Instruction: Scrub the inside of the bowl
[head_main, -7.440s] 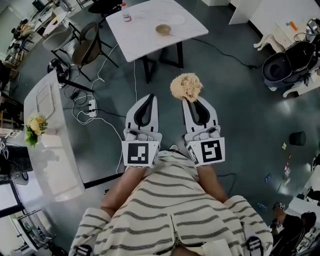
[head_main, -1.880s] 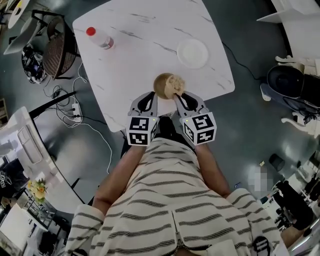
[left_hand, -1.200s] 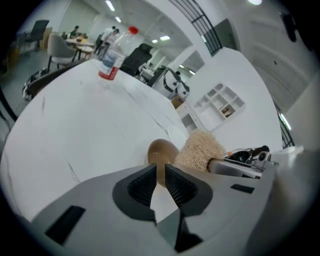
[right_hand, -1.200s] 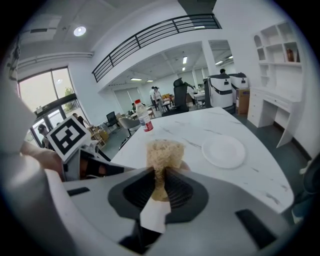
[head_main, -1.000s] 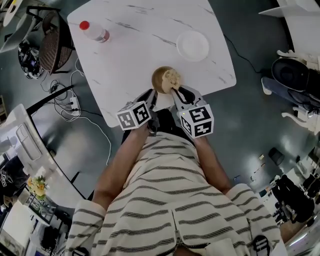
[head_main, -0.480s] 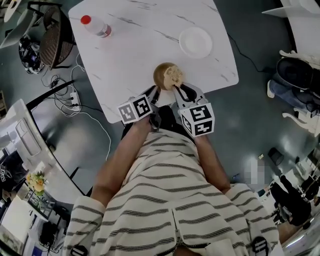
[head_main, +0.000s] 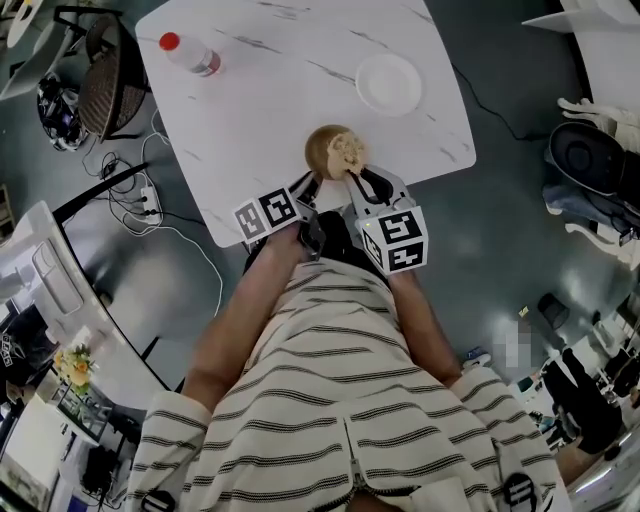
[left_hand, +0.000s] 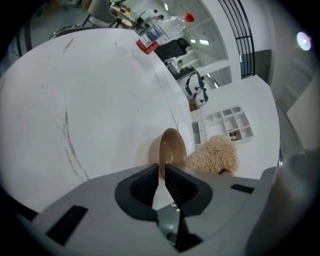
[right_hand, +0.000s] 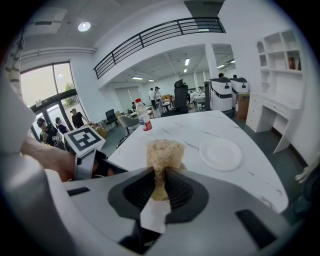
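A tan bowl (head_main: 326, 150) stands near the front edge of the white marble table (head_main: 260, 110). My left gripper (head_main: 311, 182), rolled on its side, is shut on the bowl's near rim; in the left gripper view the rim (left_hand: 162, 167) sits pinched between the dark pads and the bowl (left_hand: 172, 146) looks edge-on. My right gripper (head_main: 352, 178) is shut on a beige fibrous scrubber (head_main: 347, 153) that rests inside the bowl. In the right gripper view the scrubber (right_hand: 162, 150) rises from between the jaws of the right gripper (right_hand: 160, 184).
A white plate (head_main: 388, 84) lies farther back on the right, also visible as the plate (right_hand: 220, 153). A red-capped plastic bottle (head_main: 190, 55) lies at the far left of the table. A wicker chair (head_main: 105, 90) and floor cables lie left of the table.
Seconds ago I stood away from the table carrying the scrubber. Since then the left gripper has rolled sideways and closed on the bowl's rim, and the scrubber has gone into the bowl.
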